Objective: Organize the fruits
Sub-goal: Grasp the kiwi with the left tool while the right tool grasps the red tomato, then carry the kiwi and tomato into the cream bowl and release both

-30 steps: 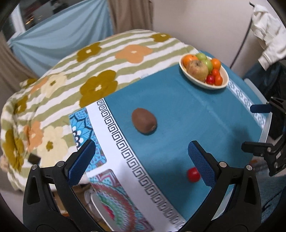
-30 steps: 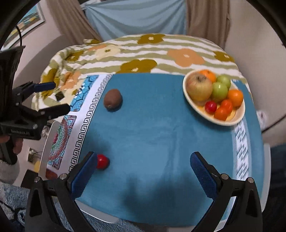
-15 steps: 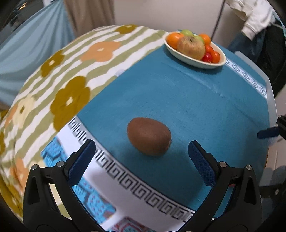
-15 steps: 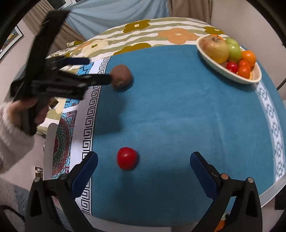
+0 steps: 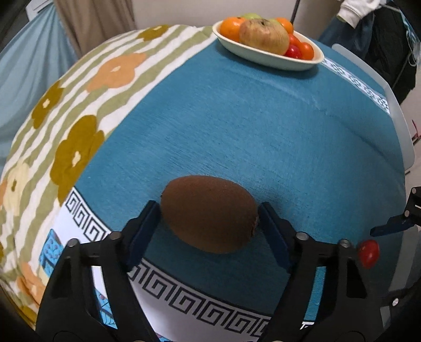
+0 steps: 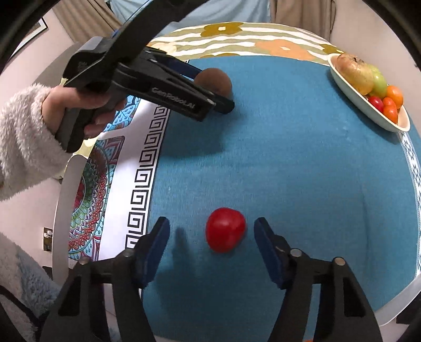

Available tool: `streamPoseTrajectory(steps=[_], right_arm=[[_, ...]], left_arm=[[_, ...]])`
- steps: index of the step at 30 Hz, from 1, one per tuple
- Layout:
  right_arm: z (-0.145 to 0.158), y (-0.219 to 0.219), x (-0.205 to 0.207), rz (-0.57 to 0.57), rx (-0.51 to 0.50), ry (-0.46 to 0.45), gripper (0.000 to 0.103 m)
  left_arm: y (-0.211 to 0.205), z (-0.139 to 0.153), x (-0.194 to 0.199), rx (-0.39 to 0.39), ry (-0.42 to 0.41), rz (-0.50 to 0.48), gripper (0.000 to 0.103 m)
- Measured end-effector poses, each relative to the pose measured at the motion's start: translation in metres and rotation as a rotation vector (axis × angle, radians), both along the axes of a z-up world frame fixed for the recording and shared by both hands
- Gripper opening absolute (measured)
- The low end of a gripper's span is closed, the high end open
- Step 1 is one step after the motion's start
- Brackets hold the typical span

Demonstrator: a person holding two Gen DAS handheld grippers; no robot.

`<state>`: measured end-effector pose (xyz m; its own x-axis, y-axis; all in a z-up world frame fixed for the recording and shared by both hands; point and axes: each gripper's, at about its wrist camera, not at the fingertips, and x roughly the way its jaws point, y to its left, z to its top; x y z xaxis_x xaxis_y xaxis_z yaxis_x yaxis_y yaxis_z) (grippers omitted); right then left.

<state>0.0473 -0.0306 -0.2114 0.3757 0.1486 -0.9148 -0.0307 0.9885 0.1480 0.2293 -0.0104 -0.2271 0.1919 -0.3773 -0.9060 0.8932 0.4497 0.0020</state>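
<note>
Left gripper point(image 5: 209, 219) closed around the brown kiwi point(image 5: 209, 213), both blue pads pressed against its ends, fruit resting on the teal cloth point(image 5: 236, 126) just inside the patterned border. Right gripper point(image 6: 210, 232) spread wide, straddling the red tomato point(image 6: 225, 229) without touching it, nearer the counter's front edge than the kiwi. Well beyond the kiwi, at the far corner of the cloth, an oval cream bowl point(image 5: 265, 56) holding a large yellowish apple point(image 5: 264, 36), oranges point(image 5: 230, 25), a green fruit and small red tomatoes heaped together. Left of the kiwi, a floral striped cover point(image 5: 79, 110).
</note>
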Motion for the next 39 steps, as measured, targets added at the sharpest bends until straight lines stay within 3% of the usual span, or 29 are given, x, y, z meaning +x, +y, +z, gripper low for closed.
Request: streamPoseTrajectory(steps=[6, 16, 18, 23, 25, 32, 39], right_arm=[[-0.003, -0.001, -0.002, -0.003, -0.012, -0.004, 0.055], [-0.004, -0.005, -0.01, 0.005, -0.02, -0.015, 0.044], [-0.003, -0.008, -0.012, 0.003, -0.018, -0.014, 0.037], [-0.003, -0.012, -0.015, 0.01, -0.016, -0.026, 0.036], [-0.004, -0.01, -0.015, 0.021, -0.021, -0.03, 0.029], [0.002, -0.016, -0.013, 0.022, -0.015, -0.061, 0.028], [0.028, -0.045, -0.011, -0.008, 0.001, -0.117, 0.028]], left_arm=[[0.001, 0.001, -0.002, 0.0, -0.003, 0.004, 0.068], [0.016, 0.003, -0.017, 0.024, -0.016, 0.056, 0.066], [0.02, 0.003, -0.021, 0.031, -0.018, 0.073, 0.066], [0.029, 0.003, -0.032, 0.036, -0.018, 0.106, 0.066], [0.031, 0.003, -0.036, 0.037, -0.018, 0.116, 0.066], [0.038, 0.015, -0.047, 0.02, -0.012, 0.175, 0.066], [0.032, 0.044, -0.056, -0.007, -0.034, 0.23, 0.066]])
